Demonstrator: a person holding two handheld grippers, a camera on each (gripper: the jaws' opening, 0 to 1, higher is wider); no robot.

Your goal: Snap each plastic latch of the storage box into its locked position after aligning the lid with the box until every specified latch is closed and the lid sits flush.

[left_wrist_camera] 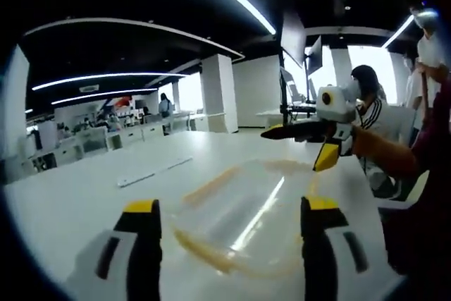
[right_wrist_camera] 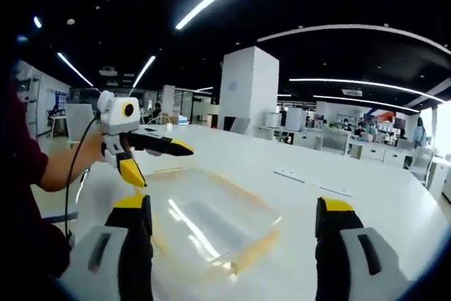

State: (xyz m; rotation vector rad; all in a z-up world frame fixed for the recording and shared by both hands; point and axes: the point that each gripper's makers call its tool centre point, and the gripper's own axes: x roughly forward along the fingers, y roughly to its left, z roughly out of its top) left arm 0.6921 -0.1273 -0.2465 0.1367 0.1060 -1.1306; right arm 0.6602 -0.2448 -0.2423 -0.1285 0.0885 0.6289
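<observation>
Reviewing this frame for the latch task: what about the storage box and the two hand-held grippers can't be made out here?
- Storage box latches: motion blur in both views hides whether any is snapped.
- Lid flush or not: see-through plastic, blurred, glare streak.
- Box's near edge: cut off behind the left hand-held gripper jaws in the left gripper view, and behind the right hand-held gripper jaws in the right gripper view.

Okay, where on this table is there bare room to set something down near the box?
Bare white table lies between the clear storage box and the flat white strips. Also bare beyond the box toward the desks. It is crowded at the box: the left gripper hangs over its far corner.
</observation>
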